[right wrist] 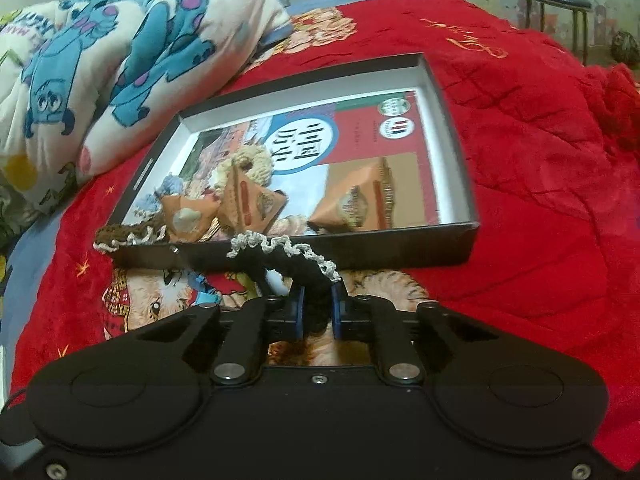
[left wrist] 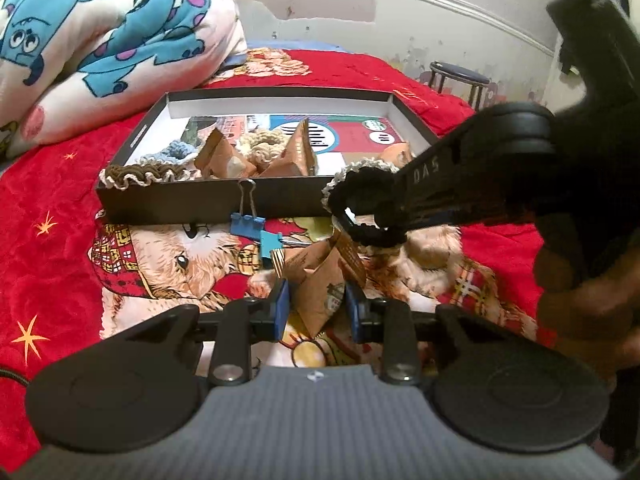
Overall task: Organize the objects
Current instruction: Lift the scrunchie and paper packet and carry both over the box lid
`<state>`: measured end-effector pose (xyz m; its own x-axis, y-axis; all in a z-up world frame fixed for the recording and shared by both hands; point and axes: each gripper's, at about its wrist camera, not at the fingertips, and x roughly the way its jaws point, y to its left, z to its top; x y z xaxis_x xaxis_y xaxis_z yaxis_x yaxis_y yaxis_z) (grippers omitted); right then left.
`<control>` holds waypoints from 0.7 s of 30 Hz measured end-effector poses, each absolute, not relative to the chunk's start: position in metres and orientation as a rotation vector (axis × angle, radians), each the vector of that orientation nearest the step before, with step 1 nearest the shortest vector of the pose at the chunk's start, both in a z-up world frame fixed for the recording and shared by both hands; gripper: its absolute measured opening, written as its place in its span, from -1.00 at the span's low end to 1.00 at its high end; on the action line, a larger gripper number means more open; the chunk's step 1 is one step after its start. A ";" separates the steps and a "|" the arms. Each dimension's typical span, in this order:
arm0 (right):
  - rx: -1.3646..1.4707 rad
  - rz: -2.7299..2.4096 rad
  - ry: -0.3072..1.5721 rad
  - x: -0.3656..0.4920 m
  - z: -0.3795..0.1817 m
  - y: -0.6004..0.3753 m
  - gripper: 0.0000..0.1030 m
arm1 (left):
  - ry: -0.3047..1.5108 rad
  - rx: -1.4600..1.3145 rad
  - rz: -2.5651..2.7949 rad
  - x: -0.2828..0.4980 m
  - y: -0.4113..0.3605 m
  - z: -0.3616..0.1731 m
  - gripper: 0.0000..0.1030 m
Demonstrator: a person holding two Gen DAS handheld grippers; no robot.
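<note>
Nearest in the left wrist view, the left tongs [left wrist: 316,304] stand narrowly apart around a brown triangular paper packet [left wrist: 320,280], their blue pads at its two sides; whether they press on it I cannot tell. The packet lies on the red blanket [left wrist: 52,184] of the bed, over a printed teddy bear. Just beyond it lie a gold fork [left wrist: 277,260] and two blue binder clips [left wrist: 256,228], one leaning against the box's front wall.

The right tongs [right wrist: 318,306] are pinched tight on a black crocheted scrunchie with a white ruffled edge [right wrist: 296,260], held just above the blanket in front of the box. In the left view the right tool's arm shows raised letters that seem to read "DAS".

Further off sits a shallow black cardboard box [right wrist: 456,160] with white inner walls. Its floor carries a colourful printed sheet with large rounded characters I cannot read. Inside are three more brown triangular packets [right wrist: 252,204], a cream crocheted scrunchie [right wrist: 248,160] and a blue one [right wrist: 172,184]. A brown scrunchie with a white edge [right wrist: 128,236] hangs over the front left rim.

Behind lie a cartoon-monster quilt [right wrist: 120,60] and a stool [right wrist: 560,8].
</note>
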<state>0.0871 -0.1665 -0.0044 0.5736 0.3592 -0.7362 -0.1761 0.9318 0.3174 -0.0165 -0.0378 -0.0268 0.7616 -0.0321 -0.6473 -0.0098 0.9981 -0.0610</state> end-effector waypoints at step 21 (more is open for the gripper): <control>0.326 0.298 0.859 0.092 0.014 -0.181 -0.76 | 0.624 -0.089 -0.122 -0.032 -0.046 -0.016 -0.35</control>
<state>0.0919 -0.1810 0.0137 0.6177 0.3829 -0.6869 -0.1241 0.9100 0.3957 -0.0319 -0.0465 -0.0164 0.8046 -0.1409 -0.5769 0.0871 0.9889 -0.1202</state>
